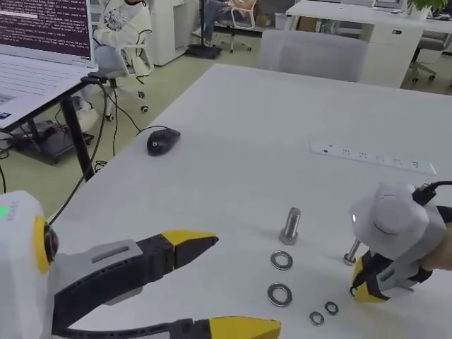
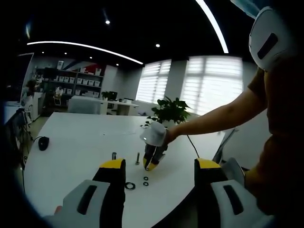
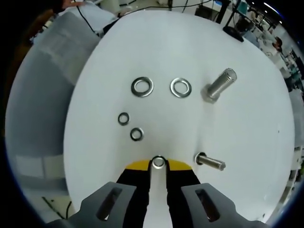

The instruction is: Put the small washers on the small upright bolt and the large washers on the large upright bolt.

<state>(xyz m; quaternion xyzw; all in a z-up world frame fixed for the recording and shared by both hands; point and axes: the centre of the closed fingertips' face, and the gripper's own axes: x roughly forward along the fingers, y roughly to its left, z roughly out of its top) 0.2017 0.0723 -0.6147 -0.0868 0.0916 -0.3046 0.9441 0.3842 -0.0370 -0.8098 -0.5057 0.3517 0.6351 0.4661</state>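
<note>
While my right hand-held gripper (image 1: 367, 286) pinches one small washer (image 3: 158, 162), two more small washers (image 3: 123, 118), two large washers (image 3: 142, 87) and two bolts (image 3: 217, 85) dot the desk (image 3: 190, 38); left hand-held gripper (image 1: 244, 282) gapes wide, empty.

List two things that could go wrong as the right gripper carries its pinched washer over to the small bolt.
1. The right gripper pinches the small washer at the very tips of its jaws, so the washer may slip out and drop on the way.
2. The small bolt is thin and seems to stand loose on its head. A nudge while the washer is lowered over it could topple it.
</note>
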